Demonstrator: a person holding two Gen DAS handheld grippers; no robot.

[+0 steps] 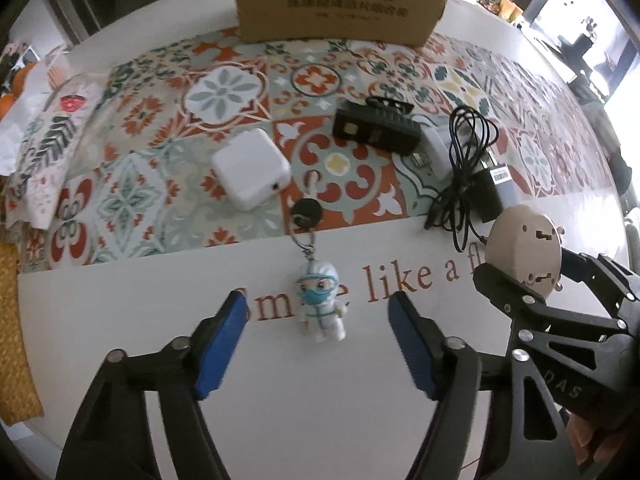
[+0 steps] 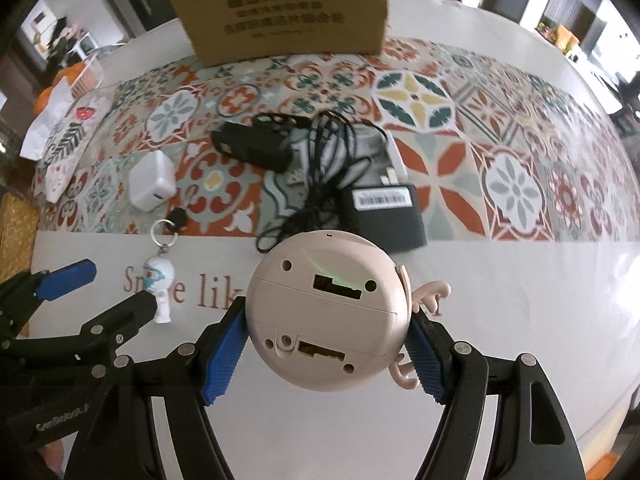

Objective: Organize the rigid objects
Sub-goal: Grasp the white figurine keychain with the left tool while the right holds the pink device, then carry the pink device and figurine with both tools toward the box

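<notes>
My left gripper [image 1: 318,314] is open on either side of a small white medic-figure keychain [image 1: 322,304] lying on the white table; the keychain also shows in the right wrist view [image 2: 160,288]. My right gripper [image 2: 326,332] is shut on a round beige gadget [image 2: 328,312] with its underside toward the camera, held above the table. The gadget also shows in the left wrist view [image 1: 524,248]. A white charger cube [image 1: 252,168], a black device [image 1: 376,128] and a black adapter with coiled cable [image 2: 384,208] lie on the patterned mat.
A cardboard box [image 1: 340,0] stands at the back of the patterned mat [image 1: 160,120]. A floral pouch [image 1: 48,148] lies at the left. A woven yellow mat [image 1: 16,320] borders the table's left edge.
</notes>
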